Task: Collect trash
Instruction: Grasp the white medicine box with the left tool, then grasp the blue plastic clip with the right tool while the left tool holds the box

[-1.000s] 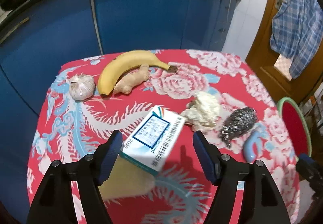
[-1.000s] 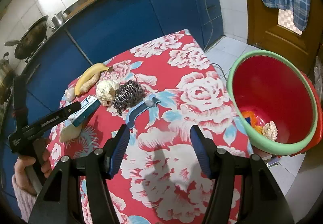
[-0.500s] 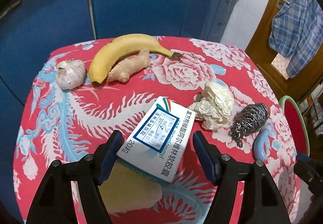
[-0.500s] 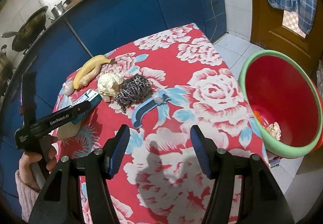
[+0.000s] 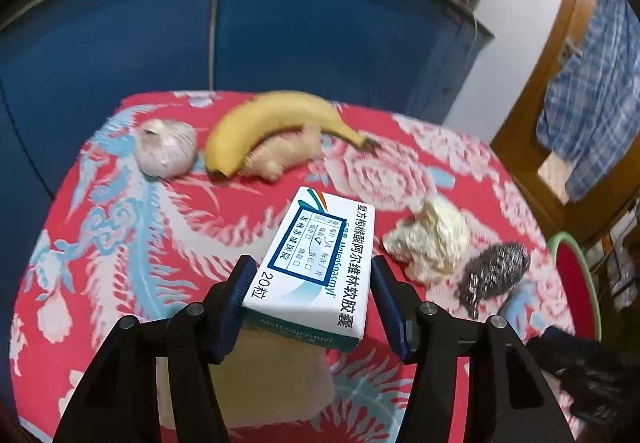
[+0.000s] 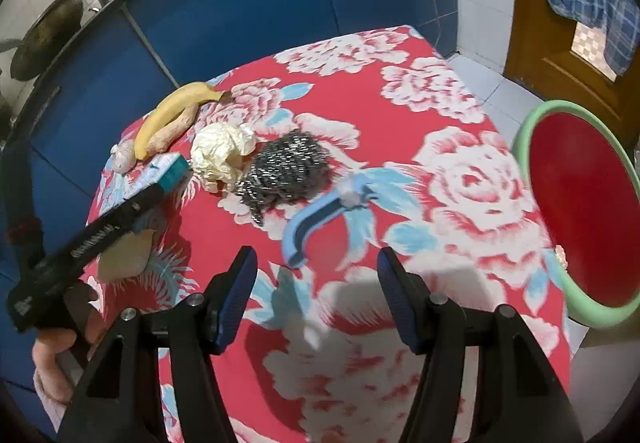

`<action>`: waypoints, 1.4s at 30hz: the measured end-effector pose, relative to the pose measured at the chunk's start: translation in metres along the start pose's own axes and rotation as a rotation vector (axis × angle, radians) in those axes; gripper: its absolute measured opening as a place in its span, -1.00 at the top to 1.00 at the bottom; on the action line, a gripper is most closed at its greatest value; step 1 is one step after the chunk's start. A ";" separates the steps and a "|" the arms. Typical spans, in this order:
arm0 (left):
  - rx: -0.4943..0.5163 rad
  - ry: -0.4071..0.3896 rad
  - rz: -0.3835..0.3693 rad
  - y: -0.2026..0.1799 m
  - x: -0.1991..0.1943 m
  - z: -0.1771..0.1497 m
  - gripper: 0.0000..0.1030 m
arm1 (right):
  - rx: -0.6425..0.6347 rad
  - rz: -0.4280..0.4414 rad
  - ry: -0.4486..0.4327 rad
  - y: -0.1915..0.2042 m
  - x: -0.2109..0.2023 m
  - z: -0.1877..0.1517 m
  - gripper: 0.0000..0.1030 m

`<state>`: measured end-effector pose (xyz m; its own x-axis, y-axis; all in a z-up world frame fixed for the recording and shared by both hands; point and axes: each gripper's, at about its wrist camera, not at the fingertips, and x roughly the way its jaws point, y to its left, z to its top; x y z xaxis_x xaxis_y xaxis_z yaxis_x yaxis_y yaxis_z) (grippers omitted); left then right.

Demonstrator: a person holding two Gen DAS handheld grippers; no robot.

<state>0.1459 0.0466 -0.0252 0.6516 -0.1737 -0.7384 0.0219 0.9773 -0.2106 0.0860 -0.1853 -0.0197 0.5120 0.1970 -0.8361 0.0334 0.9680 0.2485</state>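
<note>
One banana [image 5: 276,123], one ginger root [image 5: 284,157], one garlic bulb [image 5: 166,153], one medicine box [image 5: 316,263], one crumpled paper wad [image 5: 432,239], one steel scourer [image 5: 494,275], one blue brush [image 6: 320,211], one red basin [image 6: 580,203], two grippers

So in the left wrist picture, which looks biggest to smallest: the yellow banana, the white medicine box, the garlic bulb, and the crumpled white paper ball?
1. White medicine box, though it sits nearest the camera.
2. Yellow banana.
3. Crumpled white paper ball and garlic bulb look alike; no ranking.

Red floral tablecloth [image 5: 120,243], yellow banana [image 5: 256,123].
</note>
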 end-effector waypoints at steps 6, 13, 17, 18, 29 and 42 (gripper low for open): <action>-0.061 -0.056 -0.014 0.014 -0.015 0.006 -0.15 | -0.031 -0.048 0.002 0.013 0.015 0.005 -0.20; -0.063 -0.033 -0.033 0.011 -0.010 0.001 -0.15 | -0.017 -0.089 0.005 0.015 0.027 0.006 0.00; -0.054 -0.041 -0.026 0.010 -0.011 0.000 -0.15 | -0.020 -0.100 -0.017 0.020 0.029 0.005 0.15; -0.055 -0.040 -0.029 0.010 -0.011 0.000 -0.15 | -0.022 -0.102 -0.021 0.020 0.029 0.004 0.25; -0.021 -0.047 -0.024 0.003 -0.009 -0.003 -0.14 | -0.069 -0.022 -0.028 0.018 0.016 -0.007 0.73; 0.022 -0.102 -0.012 -0.017 -0.042 -0.001 -0.14 | -0.056 0.059 -0.098 -0.001 -0.035 -0.024 0.73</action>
<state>0.1174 0.0369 0.0091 0.7249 -0.1738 -0.6666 0.0464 0.9778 -0.2044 0.0479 -0.1899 -0.0026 0.5933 0.2407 -0.7681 -0.0458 0.9628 0.2663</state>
